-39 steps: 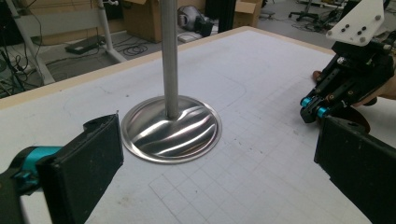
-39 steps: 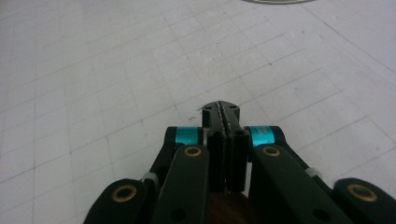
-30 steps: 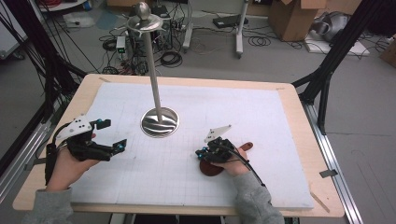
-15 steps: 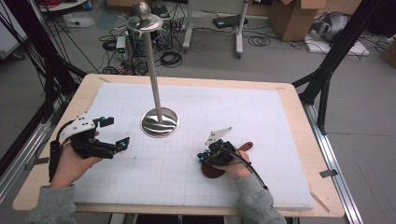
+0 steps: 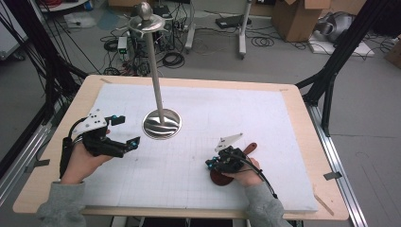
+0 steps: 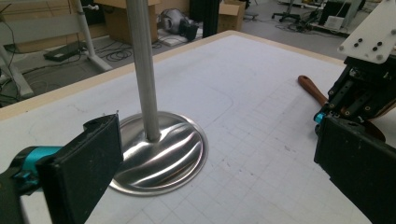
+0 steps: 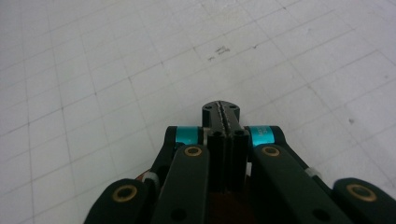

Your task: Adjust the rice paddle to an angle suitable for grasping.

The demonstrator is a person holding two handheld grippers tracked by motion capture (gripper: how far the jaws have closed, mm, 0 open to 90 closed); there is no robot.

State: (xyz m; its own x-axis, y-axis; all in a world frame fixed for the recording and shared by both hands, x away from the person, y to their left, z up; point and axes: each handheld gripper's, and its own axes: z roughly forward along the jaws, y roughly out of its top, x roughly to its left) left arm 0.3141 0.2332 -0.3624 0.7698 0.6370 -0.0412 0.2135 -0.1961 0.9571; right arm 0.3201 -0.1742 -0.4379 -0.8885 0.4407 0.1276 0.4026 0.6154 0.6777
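High view: the wooden table with white gridded mat (image 5: 293, 123) carries a polished steel stand with round base (image 5: 161, 124) left of centre. The left gripper (image 5: 124, 131), jaws wide and empty, hovers near the left edge. The right gripper (image 5: 211, 165), jaws pressed together, rests over a reddish-brown wooden spoon (image 5: 249, 148) near the front edge.

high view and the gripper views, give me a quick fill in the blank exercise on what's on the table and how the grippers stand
1. The metal stand has a thin pole rising from a round, shiny ____.
2. The right gripper has its jaws ____, pressed together with nothing between them.
3. The left gripper has its jaws ____, with only empty space between them.
4. The wooden utensil under the right hand has a ____ colour.

Missing words: base; shut; open; reddish-brown
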